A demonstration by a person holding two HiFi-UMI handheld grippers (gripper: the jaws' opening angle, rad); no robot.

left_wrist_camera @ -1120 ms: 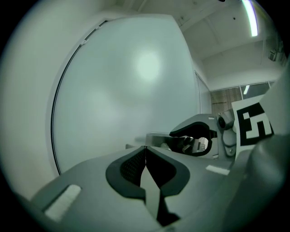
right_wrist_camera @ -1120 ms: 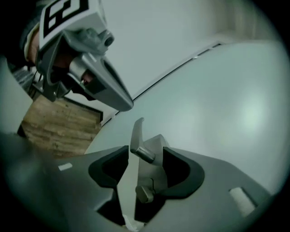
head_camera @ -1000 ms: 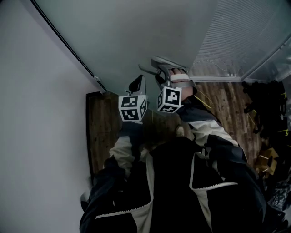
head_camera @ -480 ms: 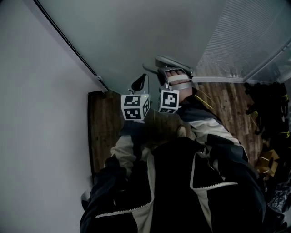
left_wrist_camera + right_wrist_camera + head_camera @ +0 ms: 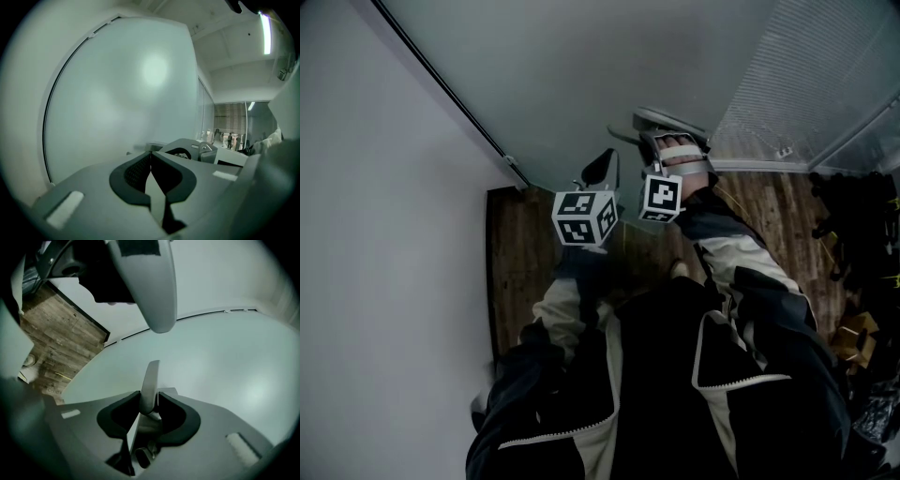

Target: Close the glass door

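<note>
Pinching the slim silver handle [image 5: 151,380] of the frosted glass door [image 5: 225,362], my right hand-held gripper [image 5: 150,401] just closed; left hand-held gripper [image 5: 151,154] is pressed together, empty.

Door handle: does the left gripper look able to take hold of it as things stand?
Probably not yet. The right gripper has just closed its jaws on the thin metal handle, and the left gripper, close beside it, has its jaws together.

wood plank floor [image 5: 511,281], dark clutter [image 5: 855,220] heaped at its right edge
</note>
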